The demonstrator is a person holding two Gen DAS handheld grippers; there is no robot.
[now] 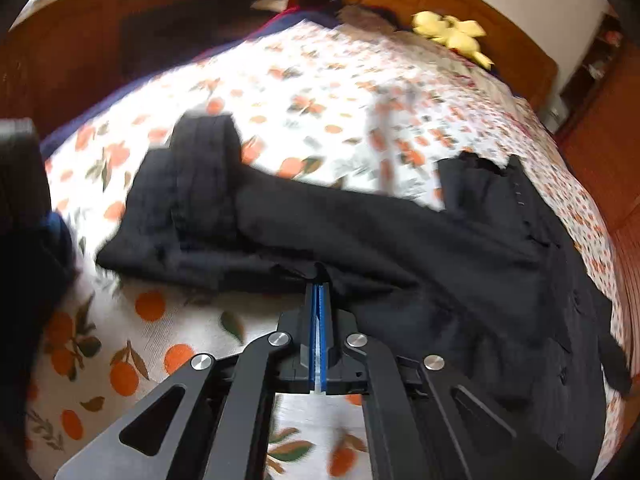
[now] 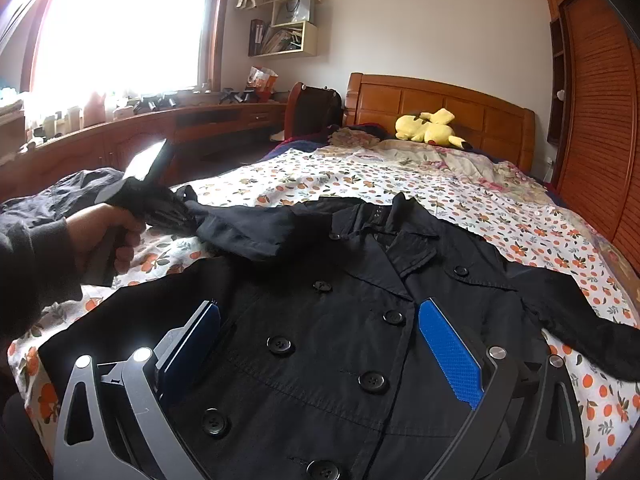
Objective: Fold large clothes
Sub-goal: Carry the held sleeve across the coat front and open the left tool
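Jaws on the left gripper (image 1: 319, 288) were pinched shut on the sleeve edge of the black double-breasted cotton coat (image 2: 340, 340) lying on the orange-print bedsheet (image 2: 520, 216), right gripper (image 2: 316, 336) hovering wide open, empty; soft, floppy fabric, best grabbed by cuffs or hems.
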